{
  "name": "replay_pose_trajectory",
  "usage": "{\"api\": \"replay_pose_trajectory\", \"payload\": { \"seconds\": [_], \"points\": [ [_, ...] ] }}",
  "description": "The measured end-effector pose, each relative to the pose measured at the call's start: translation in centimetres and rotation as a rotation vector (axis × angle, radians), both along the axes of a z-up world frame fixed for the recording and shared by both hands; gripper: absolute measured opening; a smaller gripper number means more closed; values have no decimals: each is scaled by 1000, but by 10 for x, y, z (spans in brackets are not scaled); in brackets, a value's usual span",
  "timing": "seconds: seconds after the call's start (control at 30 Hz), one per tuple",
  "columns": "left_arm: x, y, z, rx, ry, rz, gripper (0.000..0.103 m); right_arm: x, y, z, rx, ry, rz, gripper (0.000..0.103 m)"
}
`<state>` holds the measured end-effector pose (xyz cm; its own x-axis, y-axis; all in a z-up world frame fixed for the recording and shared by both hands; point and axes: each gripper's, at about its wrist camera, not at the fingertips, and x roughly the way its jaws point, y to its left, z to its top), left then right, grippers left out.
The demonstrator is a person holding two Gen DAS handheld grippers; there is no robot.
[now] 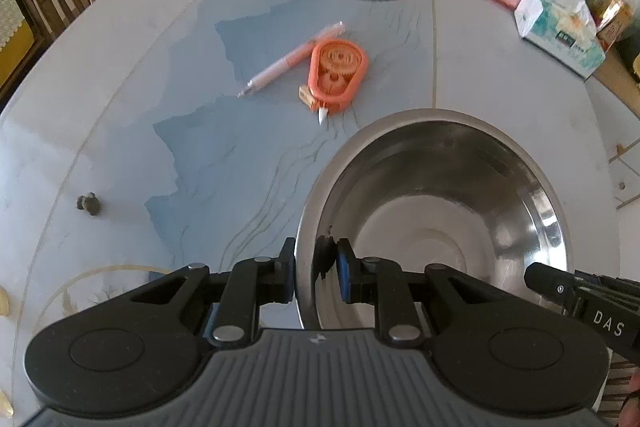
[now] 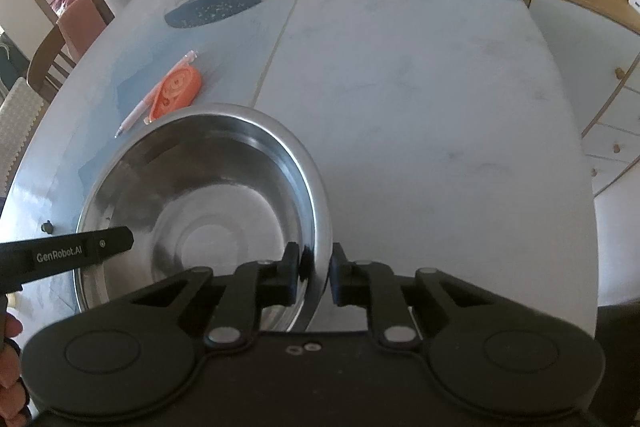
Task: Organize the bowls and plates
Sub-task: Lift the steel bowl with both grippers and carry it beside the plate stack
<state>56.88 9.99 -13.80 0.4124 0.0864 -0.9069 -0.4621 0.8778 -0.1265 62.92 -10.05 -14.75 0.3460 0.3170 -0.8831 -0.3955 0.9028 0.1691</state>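
Two grippers on one steel bowl (image 2: 200, 203), because it's wide and slippery, so I take opposite sides of the rim. My left gripper (image 1: 313, 273) is clamped over the rim's left edge, my right gripper (image 2: 316, 273) over the right edge, one finger inside and one outside. It sits on the table (image 2: 420, 99) near me, just this side of the orange tape dispenser (image 1: 338, 73) and pen (image 1: 290, 61).

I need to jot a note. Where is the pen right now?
In the left wrist view the pen lies on the table left of centre, right beside the orange tape dispenser, beyond the steel bowl.
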Motion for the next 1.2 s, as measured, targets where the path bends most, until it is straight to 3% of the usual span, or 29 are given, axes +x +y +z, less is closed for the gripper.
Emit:
{"api": "replay_pose_trajectory", "payload": {
  "seconds": [0.53, 1.2],
  "points": [
    [-38, -23, 62, 8, -34, -36, 19, -34, -21, 61, 2, -32, -16, 15],
    [-160, -59, 117, -10, -39, -130, 19, -157, -53, 122, -35, -70, -16, 15]
  ]
}}
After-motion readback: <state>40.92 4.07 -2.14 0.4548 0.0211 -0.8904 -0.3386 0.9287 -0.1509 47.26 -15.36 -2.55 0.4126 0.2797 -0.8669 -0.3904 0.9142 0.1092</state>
